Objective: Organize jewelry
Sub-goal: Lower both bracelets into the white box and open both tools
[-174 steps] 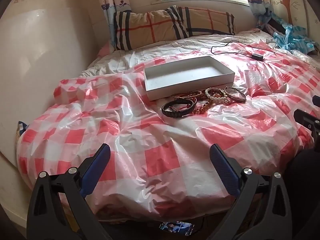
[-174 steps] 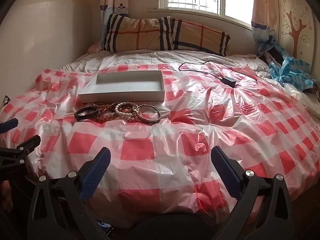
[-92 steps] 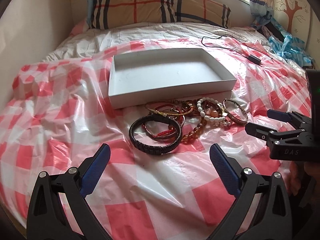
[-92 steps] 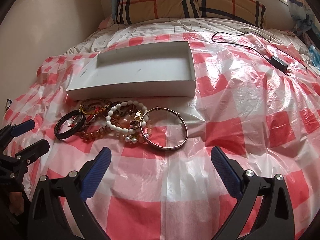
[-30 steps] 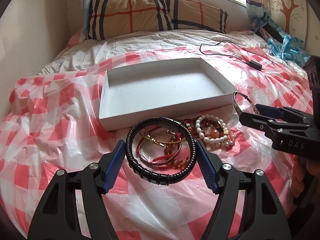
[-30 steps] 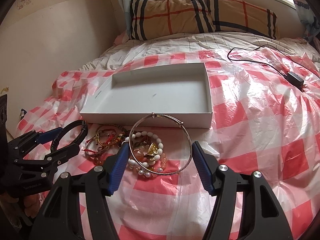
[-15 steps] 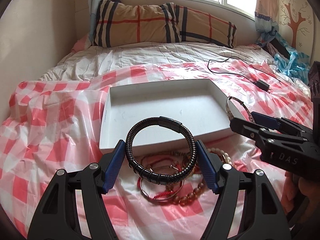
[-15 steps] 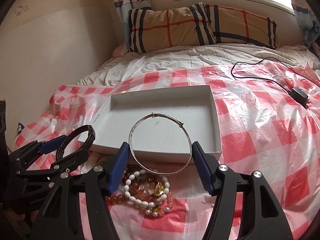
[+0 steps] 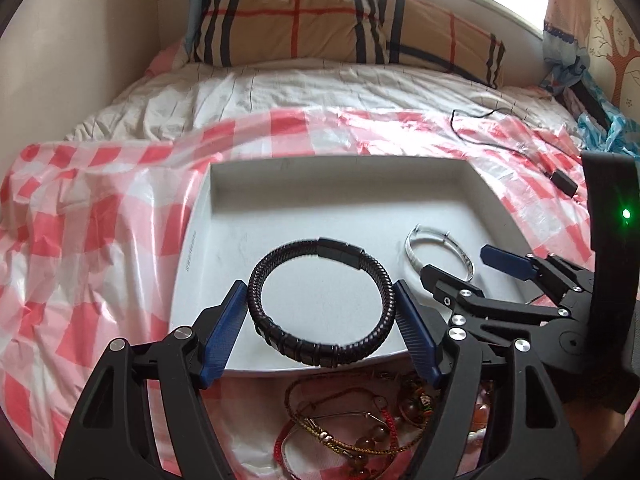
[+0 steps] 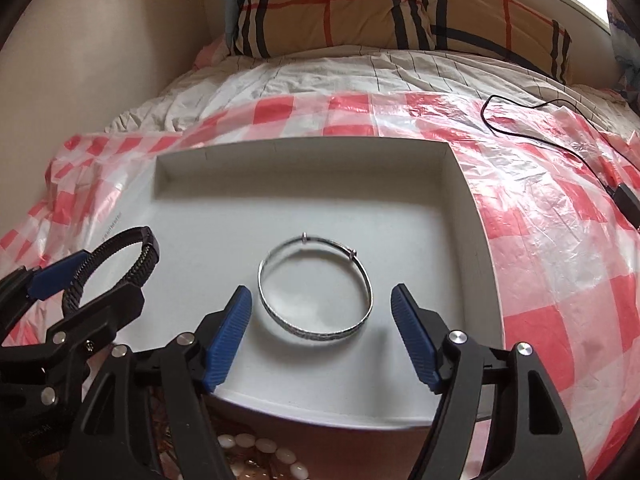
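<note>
A shallow white box [image 9: 280, 200] [image 10: 460, 240] lies on the checked bed cover. My left gripper [image 9: 320, 320] is shut on a black braided bracelet [image 9: 280, 326] and holds it over the box's near left part; the bracelet also shows in the right wrist view [image 10: 140, 256]. My right gripper [image 10: 321, 334] is open, and a silver bangle [image 10: 280, 318] lies flat on the box floor between its fingers, free of them. The bangle also shows in the left wrist view [image 9: 412, 250], beside the right gripper [image 9: 460, 266].
Several loose bracelets and bead strings [image 9: 352, 432] [image 10: 260, 448] lie on the cover in front of the box. A black cable with an adapter [image 10: 624, 196] lies at the right. Plaid pillows [image 9: 340, 28] are at the back, a wall on the left.
Both grippers moved forward over the box. My right gripper opened and the silver bangle dropped onto the box floor. My left gripper still holds the black bracelet.
</note>
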The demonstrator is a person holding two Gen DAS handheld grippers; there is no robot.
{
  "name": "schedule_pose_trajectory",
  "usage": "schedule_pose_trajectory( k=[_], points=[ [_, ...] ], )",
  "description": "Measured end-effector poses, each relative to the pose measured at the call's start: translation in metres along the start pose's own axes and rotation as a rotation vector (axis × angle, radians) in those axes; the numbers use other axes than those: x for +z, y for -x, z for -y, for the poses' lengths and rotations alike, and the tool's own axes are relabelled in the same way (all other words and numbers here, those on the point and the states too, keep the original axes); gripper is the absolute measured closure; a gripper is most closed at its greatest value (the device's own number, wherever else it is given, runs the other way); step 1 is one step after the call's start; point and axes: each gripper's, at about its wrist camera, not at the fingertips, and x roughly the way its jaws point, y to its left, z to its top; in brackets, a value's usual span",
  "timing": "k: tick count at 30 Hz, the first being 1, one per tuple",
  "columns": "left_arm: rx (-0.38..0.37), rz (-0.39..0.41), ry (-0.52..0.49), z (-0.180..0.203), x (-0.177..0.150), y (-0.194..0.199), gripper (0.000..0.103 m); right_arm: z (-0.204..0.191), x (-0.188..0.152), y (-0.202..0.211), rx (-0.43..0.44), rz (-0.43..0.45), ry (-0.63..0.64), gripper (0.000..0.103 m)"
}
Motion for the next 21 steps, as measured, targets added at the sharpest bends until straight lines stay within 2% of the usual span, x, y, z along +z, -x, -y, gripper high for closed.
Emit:
schedule_pose_trajectory(
  k=[2,8,12,16,21],
  points=[
    [-0.004,-0.010,-0.001,0.000,-0.001,-0.001,0.033,0.001,-0.004,-0.001,-0.023,-0.019,0.008,0.026],
    [-0.004,0.010,-0.008,-0.007,-0.009,0.019,0.032,0.007,-0.016,0.007,-0.004,-0.095,-0.047,0.025],
    [0.006,0.007,-0.007,-0.017,-0.017,0.034,0.031,0.004,-0.022,0.016,0.020,-0.115,-0.060,0.025],
    [0.023,-0.012,-0.009,-0.029,-0.030,0.046,0.030,0.005,-0.028,0.039,0.010,-0.063,-0.088,0.025],
    [0.032,-0.025,-0.048,-0.031,-0.044,0.060,0.028,0.010,-0.044,0.088,0.035,0.037,-0.147,0.024]
  ],
)
